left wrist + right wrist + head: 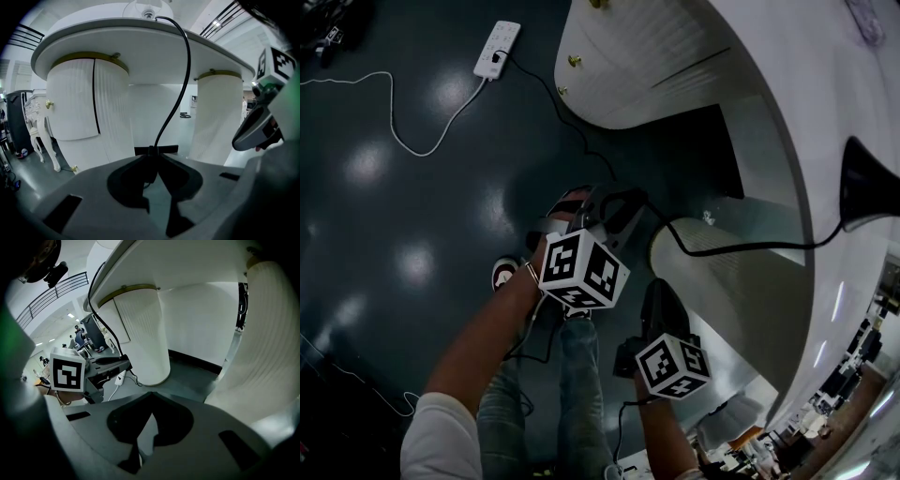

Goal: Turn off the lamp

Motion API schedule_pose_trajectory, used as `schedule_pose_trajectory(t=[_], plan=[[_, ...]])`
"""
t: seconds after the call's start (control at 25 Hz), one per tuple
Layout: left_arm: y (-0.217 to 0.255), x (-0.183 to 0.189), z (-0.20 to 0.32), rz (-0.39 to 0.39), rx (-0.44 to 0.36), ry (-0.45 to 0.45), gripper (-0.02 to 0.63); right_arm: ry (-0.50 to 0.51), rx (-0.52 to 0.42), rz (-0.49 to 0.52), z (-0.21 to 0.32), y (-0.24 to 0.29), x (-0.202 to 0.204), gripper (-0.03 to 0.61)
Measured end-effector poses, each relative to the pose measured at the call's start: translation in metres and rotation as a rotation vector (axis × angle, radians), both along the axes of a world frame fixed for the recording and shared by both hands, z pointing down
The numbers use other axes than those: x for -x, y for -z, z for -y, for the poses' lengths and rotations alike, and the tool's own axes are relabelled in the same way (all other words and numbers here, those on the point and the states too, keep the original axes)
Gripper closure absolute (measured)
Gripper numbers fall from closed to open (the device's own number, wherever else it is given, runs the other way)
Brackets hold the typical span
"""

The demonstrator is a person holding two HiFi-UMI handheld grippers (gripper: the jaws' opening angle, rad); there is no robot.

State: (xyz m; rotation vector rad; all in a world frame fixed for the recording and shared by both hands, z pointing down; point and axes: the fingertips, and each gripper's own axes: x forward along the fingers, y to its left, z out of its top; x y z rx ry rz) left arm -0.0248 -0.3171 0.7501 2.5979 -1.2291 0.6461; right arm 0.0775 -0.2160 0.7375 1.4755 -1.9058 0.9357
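Low beside the white table (787,56), left gripper (152,157) fingers pinching black cord (185,70), right gripper (150,397) fingers clenched empty, power strip (497,49) on floor

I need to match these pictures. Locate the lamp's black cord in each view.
Head view: cord runs from the right edge toward the centre.
Left gripper view: cord arcs from top centre down to the middle.
Right gripper view: cord hangs at upper left.
Shared landmark: the white table.
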Motion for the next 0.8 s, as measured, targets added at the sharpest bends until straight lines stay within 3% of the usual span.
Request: schedule_pose_trajectory(t=[0.8], plan=[[0.0049, 0.0031, 0.0004, -0.008, -0.026, 0.042, 0.535, 0.001, 0.001, 0.0, -0.0002, 0.0012, 0.001, 0.578]])
